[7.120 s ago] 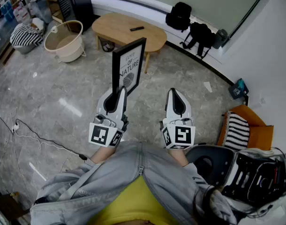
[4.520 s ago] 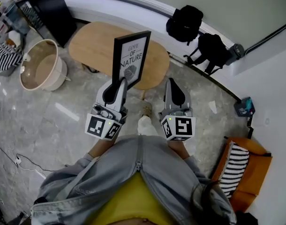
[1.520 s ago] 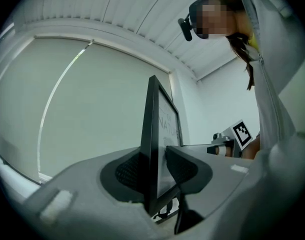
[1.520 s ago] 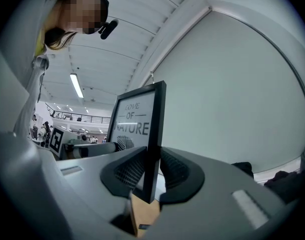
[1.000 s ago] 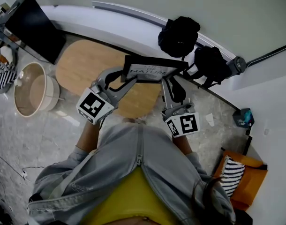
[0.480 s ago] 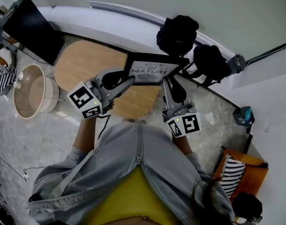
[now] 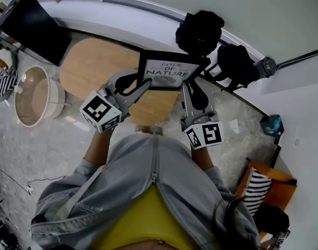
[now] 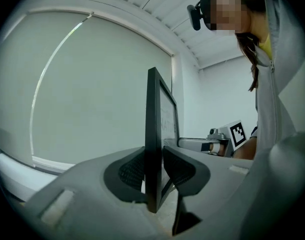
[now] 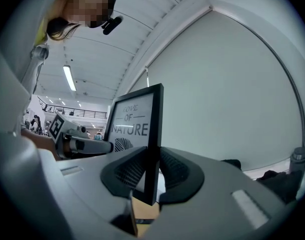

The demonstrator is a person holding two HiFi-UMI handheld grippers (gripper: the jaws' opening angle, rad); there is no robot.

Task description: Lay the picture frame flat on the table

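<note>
The left gripper (image 8: 153, 170) has the black edge of the picture frame (image 8: 153, 124) between its jaws. The jaws are opening, though both ribbed pads (image 8: 130, 171) lie against the frame's faces. The right gripper (image 9: 151, 173) is clamped narrow on the frame's opposite edge (image 9: 153, 134), with a pad pressed to each side. The printed face, reading "LOVE OF NATURE", is turned toward the left gripper's side.

In the head view the frame (image 7: 172, 71) spans the gap between the left gripper (image 7: 139, 85) and the right gripper (image 7: 193, 90). It is held in the air with its long side across, and its print is tipped up toward the person. Just under and beyond the jaws lies the oval wooden table (image 7: 91, 66); the frame hangs over the end nearer the right gripper and does not rest on it. Farther ahead of the right gripper, two black bags (image 7: 199, 27) sit against the wall. Well off to the left gripper's outer side a pale round basket (image 7: 31, 95) stands on the floor.
</note>
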